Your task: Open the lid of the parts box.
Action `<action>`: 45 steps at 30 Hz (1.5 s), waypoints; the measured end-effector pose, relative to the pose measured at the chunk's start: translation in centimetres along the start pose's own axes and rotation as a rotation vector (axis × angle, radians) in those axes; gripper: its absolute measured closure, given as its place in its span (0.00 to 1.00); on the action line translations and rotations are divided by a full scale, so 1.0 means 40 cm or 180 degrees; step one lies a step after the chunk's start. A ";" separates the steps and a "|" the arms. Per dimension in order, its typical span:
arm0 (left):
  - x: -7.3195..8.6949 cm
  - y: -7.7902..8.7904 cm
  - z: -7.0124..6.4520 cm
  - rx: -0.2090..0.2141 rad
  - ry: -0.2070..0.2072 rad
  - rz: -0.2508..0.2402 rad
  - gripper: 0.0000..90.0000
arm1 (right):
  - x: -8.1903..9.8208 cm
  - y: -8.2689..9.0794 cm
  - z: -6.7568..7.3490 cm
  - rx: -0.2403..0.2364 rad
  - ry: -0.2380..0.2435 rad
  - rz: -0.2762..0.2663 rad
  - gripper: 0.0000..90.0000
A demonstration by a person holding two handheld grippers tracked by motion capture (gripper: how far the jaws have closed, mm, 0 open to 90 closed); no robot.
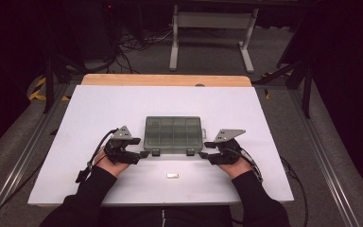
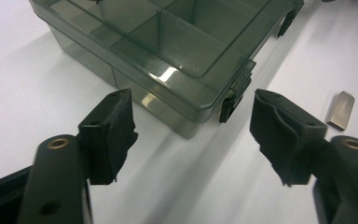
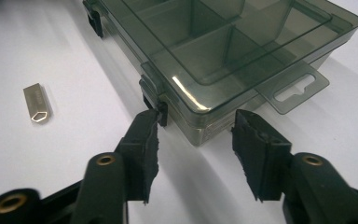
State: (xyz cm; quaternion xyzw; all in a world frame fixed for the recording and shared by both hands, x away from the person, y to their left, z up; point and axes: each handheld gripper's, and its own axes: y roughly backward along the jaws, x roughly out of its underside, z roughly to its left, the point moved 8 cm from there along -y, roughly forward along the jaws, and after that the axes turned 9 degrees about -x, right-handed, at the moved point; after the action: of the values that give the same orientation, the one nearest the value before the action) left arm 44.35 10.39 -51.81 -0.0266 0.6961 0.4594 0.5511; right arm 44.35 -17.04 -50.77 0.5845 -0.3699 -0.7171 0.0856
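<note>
Small metal USB stick [image 1: 172, 176] seen nearest, on white table [image 1: 75, 142], near of box, apart from it. Smoky translucent compartment box [image 1: 173, 134] seen mid-table, lid closed, dividers visible, two dark latches on near edge. Left gripper [image 1: 144, 154] placed at box's near-left corner, right gripper [image 1: 204, 150] at near-right corner. Jaws of both parted, nothing clamped; box corner just beyond fingertips; right gripper's one pad set close against latch.
</note>
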 end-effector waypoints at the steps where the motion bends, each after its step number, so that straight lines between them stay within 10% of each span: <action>1: 0.000 0.000 0.000 0.0000 0.0000 0.0000 0.38 | 0.000 0.000 0.000 0.0000 0.0000 0.0000 0.58; 22: 0.015 -0.003 -0.002 -0.0145 -0.0195 0.0133 0.69 | 0.007 -0.007 -0.008 0.0070 0.0003 0.0037 0.75; 45: 0.020 -0.010 -0.014 -0.0116 -0.0266 0.0212 0.73 | 0.008 -0.007 -0.007 0.0090 0.0022 0.0039 0.75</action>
State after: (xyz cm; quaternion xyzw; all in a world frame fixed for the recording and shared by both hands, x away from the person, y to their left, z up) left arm 43.84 10.16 -52.67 0.0057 0.6645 0.4907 0.5635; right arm 44.58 -17.12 -51.21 0.5858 -0.3833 -0.7093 0.0829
